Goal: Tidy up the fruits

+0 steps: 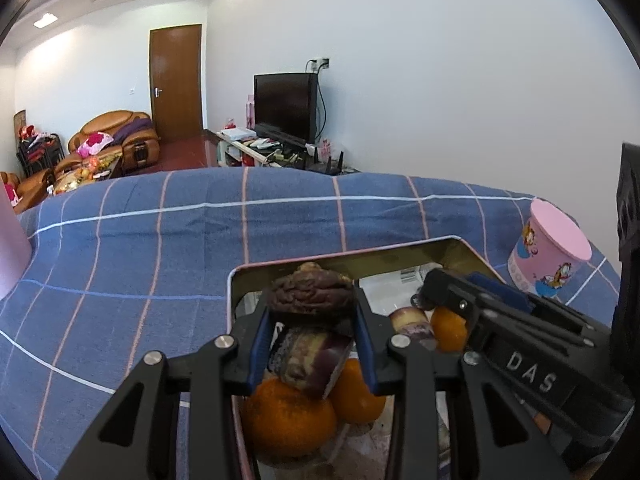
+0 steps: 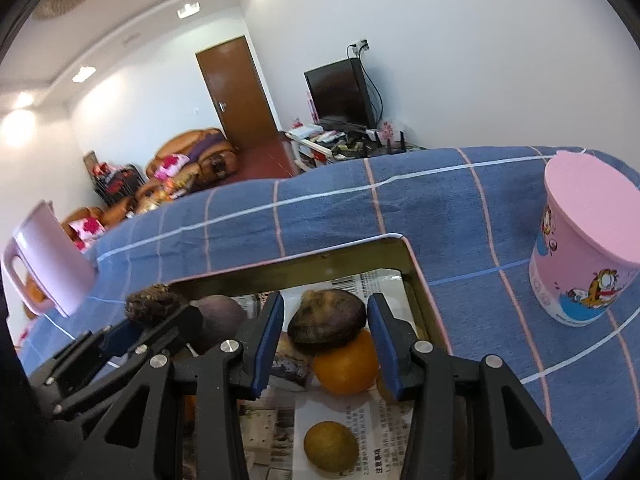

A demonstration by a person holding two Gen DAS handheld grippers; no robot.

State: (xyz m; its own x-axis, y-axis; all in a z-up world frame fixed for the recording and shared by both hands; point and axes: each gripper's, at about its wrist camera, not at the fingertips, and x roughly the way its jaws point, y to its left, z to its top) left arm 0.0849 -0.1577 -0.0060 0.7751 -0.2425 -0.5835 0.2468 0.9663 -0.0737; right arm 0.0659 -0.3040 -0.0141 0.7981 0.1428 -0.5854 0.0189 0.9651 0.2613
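Left wrist view: a pink container (image 1: 12, 240) stands far to the left of the left tongs (image 1: 314, 320) on a blue checked cloth (image 1: 140, 240). The left tongs, with blue-padded black fingers (image 1: 256, 344), are clamped on a dark wrinkled brown fruit (image 1: 312, 294) held above an open gold metal tin with a pink rim (image 1: 472, 250). Directly below them lie a purple and tan cut fruit piece (image 1: 308, 360) and two round oranges (image 1: 288, 416). To their right, the right tongs (image 1: 424, 300) reach into the same tin, and a pink lidded cartoon tub (image 1: 548, 256) stands beyond. Right wrist view: the right tongs (image 2: 326, 330) are spread apart, their pads on either side of a second wrinkled brown fruit (image 2: 326, 322) without clearly touching it; that fruit rests on an orange (image 2: 346, 368). Nearer the camera, a round yellow-green fruit (image 2: 330, 446) lies on newspaper (image 2: 360, 420) lining the tin.
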